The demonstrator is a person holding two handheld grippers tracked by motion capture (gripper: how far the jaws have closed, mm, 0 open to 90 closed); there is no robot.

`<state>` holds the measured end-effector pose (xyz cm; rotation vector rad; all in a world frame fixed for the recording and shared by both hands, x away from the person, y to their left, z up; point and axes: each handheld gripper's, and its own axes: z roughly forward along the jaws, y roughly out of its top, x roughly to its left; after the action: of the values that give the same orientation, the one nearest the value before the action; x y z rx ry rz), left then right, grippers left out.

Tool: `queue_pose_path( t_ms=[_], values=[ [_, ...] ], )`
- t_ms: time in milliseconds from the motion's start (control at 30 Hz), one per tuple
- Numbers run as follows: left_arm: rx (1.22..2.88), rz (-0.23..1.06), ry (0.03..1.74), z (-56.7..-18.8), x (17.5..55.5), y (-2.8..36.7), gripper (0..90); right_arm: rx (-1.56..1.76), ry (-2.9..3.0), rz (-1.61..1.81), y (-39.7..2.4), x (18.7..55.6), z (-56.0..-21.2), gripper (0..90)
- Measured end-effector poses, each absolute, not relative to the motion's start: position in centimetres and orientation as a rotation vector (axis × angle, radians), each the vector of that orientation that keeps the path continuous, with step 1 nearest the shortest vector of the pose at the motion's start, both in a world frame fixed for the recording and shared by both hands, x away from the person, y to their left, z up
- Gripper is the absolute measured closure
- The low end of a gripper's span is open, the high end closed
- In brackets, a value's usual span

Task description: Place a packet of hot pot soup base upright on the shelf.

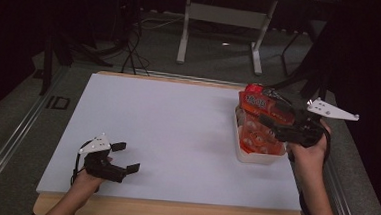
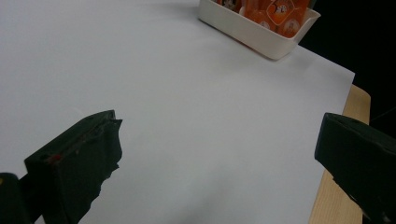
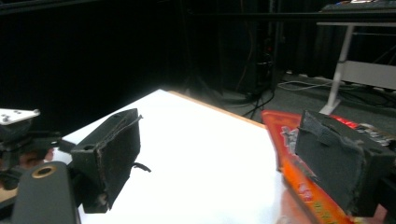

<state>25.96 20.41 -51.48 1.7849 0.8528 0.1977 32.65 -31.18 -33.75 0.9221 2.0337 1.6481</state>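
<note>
Above tray [image 1: 255,157], right tongs [image 1: 268,117] agape

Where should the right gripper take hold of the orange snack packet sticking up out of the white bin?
Probably at the orange snack packet's raised far end, which stands clear above the white bin's rim. Come from above and the right, where the open right gripper is, jaws across the flat faces. The lower part sits among other packets, leaving little jaw room.

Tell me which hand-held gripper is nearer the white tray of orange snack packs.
Right. The right hand-held gripper hangs open directly over the white tray, beside an orange pack. The left hand-held gripper sits open far across the table.
</note>
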Motion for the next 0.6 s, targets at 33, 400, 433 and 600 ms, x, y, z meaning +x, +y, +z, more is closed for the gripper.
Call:
queue_pose_path(
  t_ms=[33,400,433,600],
  values=[
    [1.786,0.199,0.852,-51.5,25.9,20.4,0.1,0.912,2.047,1.663,-30.8,32.4,-34.1,13.8],
    [1.787,0.201,0.847,-51.4,25.9,20.4,0.1,0.853,2.109,1.645,-28.7,30.8,-37.0,13.8],
    [1.787,0.201,0.847,-51.4,25.9,20.4,0.2,0.852,2.118,1.639,-28.4,30.7,-37.3,13.8],
    [1.789,0.2,0.845,-51.4,25.8,20.4,0.1,0.847,2.14,1.656,-27.7,30.3,-38.5,13.8]
  ],
)
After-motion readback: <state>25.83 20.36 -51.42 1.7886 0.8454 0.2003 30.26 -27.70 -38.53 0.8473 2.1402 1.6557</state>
